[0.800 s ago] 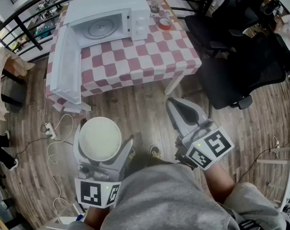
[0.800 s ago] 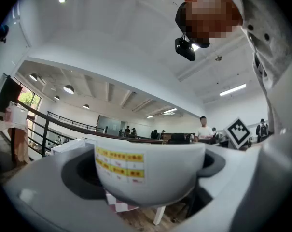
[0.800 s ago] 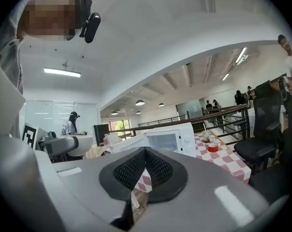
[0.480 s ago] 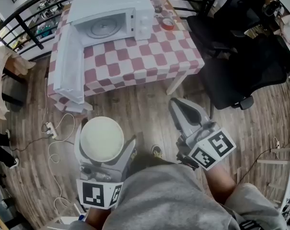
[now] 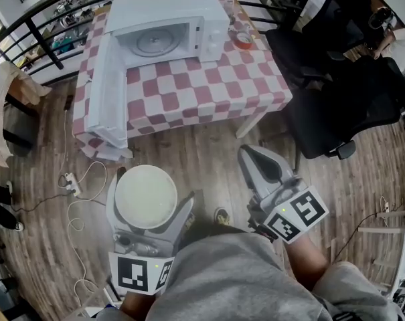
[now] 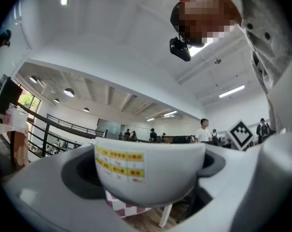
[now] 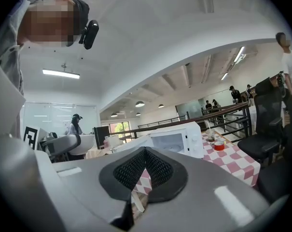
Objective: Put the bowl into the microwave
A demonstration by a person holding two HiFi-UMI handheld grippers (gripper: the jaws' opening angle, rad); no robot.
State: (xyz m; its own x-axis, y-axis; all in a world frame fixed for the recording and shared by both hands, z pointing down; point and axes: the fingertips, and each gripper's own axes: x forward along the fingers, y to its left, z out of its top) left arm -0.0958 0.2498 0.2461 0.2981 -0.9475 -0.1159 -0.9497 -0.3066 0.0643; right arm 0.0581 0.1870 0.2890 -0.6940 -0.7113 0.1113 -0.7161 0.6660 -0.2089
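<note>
Writing: bowl [image 6: 150, 170] carries a yellow-and-white sticker [image 6: 119, 162] w/ red marks on its side; print too small to read. Marker cubes on both grippers show b/w square patterns, no words.
Far left: dark railing [image 5: 35, 35]; white power strip [image 5: 69, 183] w/ cable on the floor.
Left gripper [image 5: 150, 191]: jaws wide apart, clamped on the bowl's sides.
Bowl: white, round, so no long axis. Upright, mouth up, inside looks empty. Held over the floor, short of the tabletop, well apart from the microwave.
Microwave [image 5: 172, 19]: white, on the tabletop's far-left part. Door [image 5: 108, 92] swung fully open to its left; cavity faces the person, round turntable visible.
Tabletop [image 5: 209, 85]: red/white checked cloth; red tape roll [image 5: 243, 40] near microwave's right side.
Right gripper [image 7: 145, 166]: jaws together, nothing btwn them; held over the floor, right of the bowl.
Right: black office chairs [image 5: 343, 105] just beside the tabletop.
Floor [image 5: 209, 156]: wood planks.
Room: big open hall, white ceiling, strip lights, people in bkgd.
</note>
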